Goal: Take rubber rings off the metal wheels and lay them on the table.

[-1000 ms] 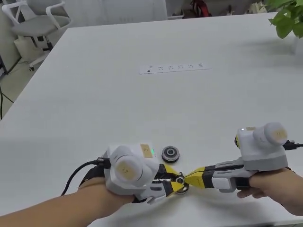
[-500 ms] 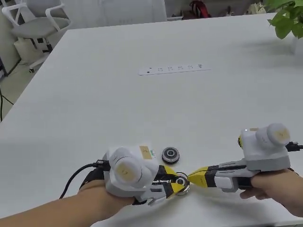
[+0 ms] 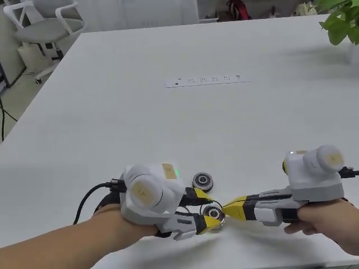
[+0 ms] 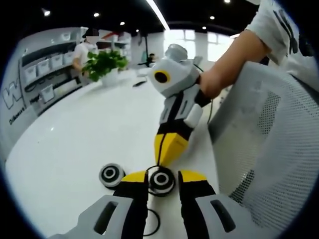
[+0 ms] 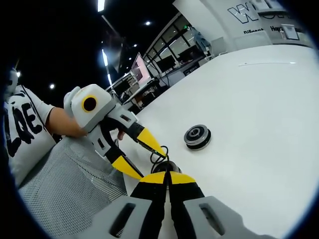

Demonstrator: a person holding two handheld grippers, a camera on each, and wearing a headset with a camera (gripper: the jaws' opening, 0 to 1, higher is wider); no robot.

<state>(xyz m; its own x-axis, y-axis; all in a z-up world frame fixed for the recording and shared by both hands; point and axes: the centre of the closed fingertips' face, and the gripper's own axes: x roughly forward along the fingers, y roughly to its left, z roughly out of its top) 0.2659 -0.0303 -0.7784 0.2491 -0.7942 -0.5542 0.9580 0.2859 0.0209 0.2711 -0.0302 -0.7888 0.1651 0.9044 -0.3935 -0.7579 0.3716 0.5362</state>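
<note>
Step in hand: stripping the rubber from the first wheel, judging by how the two claws meet at it by the near edge of the surface (image 3: 168, 123).

Left claw (image 4: 163, 176): narrowed onto the gripped wheel (image 4: 162, 182), with one yellow tip on each side of it. I cannot tell whether the wheel rests on the surface or is held just above it.

Right claw (image 5: 168, 177): tips pressed together, with their nose right at the gripped wheel's right side. Whether any rubber is pinched between them cannot be told.

Rubber ring: a thin black loop (image 4: 158, 218) shows under the left claw, just on the near side of the gripped wheel. It is not clear whether it has come free or is partly on the rim.

Spare wheel (image 3: 202, 181): lies flat on the surface just beyond the gripped one, apart from both claws. Its dark outer band looks to be in place.

Next move: probably the right claw must draw away to the right while the left holds firm, so the loop stretches clear of the rim. The ring could then be laid on a bare patch of the surface, leaving the spare wheel to do.

Risk: the small round wheel could twist or slip out of the left claw under the pull.
</note>
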